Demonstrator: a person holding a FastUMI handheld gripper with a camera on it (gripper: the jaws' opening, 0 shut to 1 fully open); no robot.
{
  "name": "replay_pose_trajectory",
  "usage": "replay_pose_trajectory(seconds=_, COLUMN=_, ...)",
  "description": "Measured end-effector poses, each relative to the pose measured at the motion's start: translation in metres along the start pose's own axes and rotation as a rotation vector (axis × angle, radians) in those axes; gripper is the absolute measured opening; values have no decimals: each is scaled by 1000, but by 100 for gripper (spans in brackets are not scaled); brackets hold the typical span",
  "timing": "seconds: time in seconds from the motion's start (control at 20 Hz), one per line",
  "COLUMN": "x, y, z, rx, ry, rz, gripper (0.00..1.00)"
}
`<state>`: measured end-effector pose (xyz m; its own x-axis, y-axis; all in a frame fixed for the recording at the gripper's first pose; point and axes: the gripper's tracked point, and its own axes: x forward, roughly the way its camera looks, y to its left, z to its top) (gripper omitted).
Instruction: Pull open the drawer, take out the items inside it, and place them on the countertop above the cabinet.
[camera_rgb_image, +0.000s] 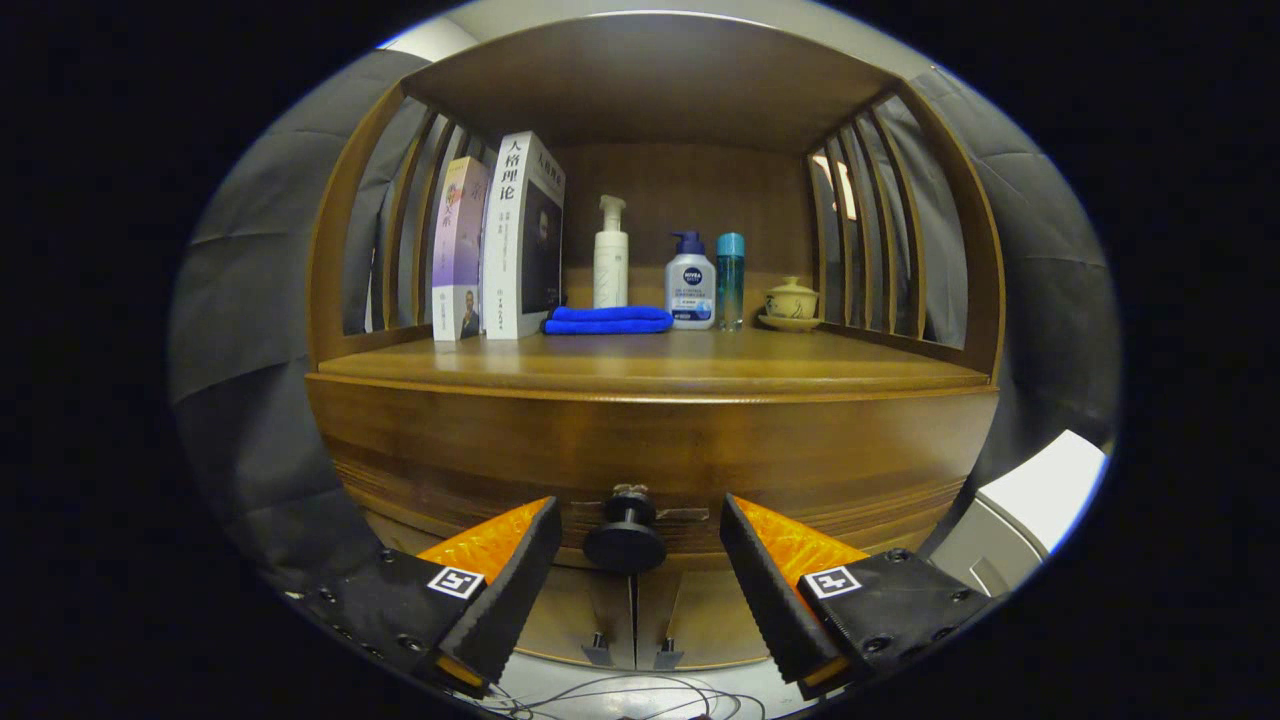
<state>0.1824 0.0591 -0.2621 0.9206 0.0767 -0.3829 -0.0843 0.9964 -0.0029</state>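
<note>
A wooden cabinet fills the scene, with its countertop (650, 370) above a closed drawer front (650, 455). The drawer's round dark knob (625, 545) sticks out just ahead of my fingers, level with the gap between them. My gripper (640, 525) is open, one finger on each side of the knob, neither touching it. What lies inside the drawer is hidden.
At the back of the countertop stand two books (500, 245), a white pump bottle (611, 255), a folded blue cloth (608, 320), a white-and-blue pump bottle (690, 285), a teal bottle (730, 280) and a lidded cup (790, 302). Slatted sides flank it. Lower doors (630, 610) sit beneath the drawer; cables (640, 695) lie below.
</note>
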Motion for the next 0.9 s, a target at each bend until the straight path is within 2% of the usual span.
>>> replay_pose_trajectory(seconds=0.1, x=4, y=2, z=-4, rx=-24, ry=10, rz=1, gripper=100)
replay_pose_trajectory(seconds=0.5, x=9, y=5, z=-10, rx=-59, ry=27, rz=-2, gripper=49)
replay_pose_trajectory(seconds=0.7, x=9, y=7, z=-11, rx=8, ry=48, rz=19, gripper=32)
replay_pose_trajectory(seconds=0.9, x=6, y=5, z=-13, rx=-10, ry=49, rz=6, gripper=32)
